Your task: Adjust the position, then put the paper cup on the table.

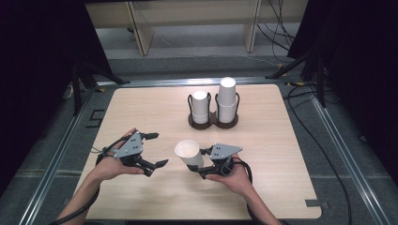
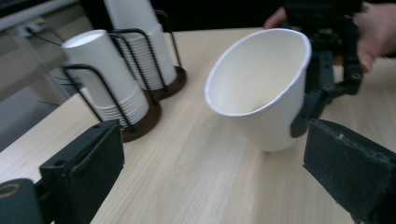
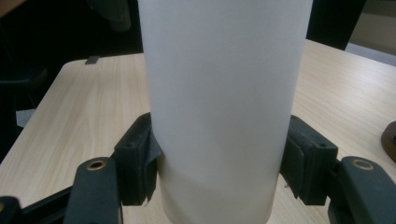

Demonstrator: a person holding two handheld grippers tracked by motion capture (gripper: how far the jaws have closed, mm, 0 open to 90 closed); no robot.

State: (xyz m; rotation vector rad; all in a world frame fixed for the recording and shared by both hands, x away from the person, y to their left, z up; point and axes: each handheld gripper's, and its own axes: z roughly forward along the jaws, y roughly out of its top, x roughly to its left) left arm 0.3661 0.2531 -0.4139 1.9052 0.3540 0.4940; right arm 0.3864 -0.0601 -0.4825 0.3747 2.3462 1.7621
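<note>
The table [image 1: 141, 108] is evenly lit from above, and only short, soft shadows are cast. The outer left and right of the high view are lost in darkness. The white cup [image 3: 224, 107] is blurred and slightly overexposed in the right gripper view.

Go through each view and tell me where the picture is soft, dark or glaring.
High view: table evenly lit, the surroundings nearly black, no glare. Left gripper view: the held paper cup is fairly sharp, the near left tool pads soft, the cup stacks slightly blurred. Right gripper view: the cup is close and featureless, dim at its lower end, the background dark.
</note>
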